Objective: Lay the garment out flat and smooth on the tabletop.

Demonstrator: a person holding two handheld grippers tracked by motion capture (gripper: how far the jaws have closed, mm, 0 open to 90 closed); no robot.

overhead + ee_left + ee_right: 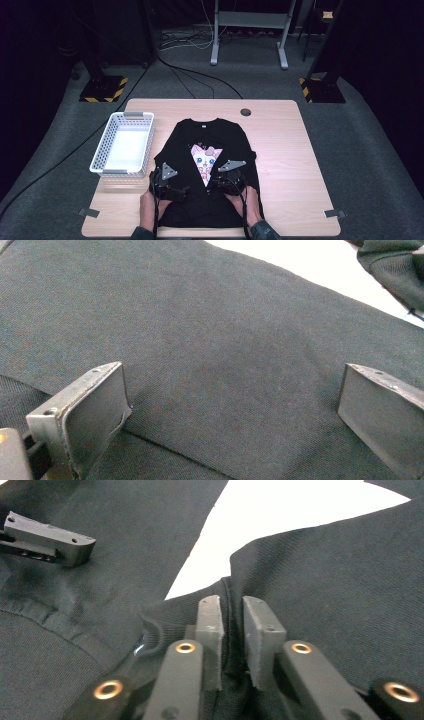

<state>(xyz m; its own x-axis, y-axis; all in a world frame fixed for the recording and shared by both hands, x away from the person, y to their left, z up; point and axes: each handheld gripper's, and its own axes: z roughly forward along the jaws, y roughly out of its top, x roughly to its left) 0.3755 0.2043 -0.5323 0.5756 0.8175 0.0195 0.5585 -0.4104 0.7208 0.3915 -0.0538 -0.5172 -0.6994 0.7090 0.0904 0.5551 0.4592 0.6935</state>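
— Where's the black T-shirt (pixel 210 165)?
— Flat on the tabletop (pixel 285 150), beside the white basket (pixel 125 145).
— And the tools?
— The right hand-held gripper (pixel 231 630) is pinching a fold of its fabric; the left hand-held gripper (pixel 235 405) rests spread wide over the cloth.

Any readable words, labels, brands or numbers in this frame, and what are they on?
None can be read.
The black T-shirt carries a cartoon cat print with no legible lettering.
Its neck label is too small to read.
The white basket shows no marking.
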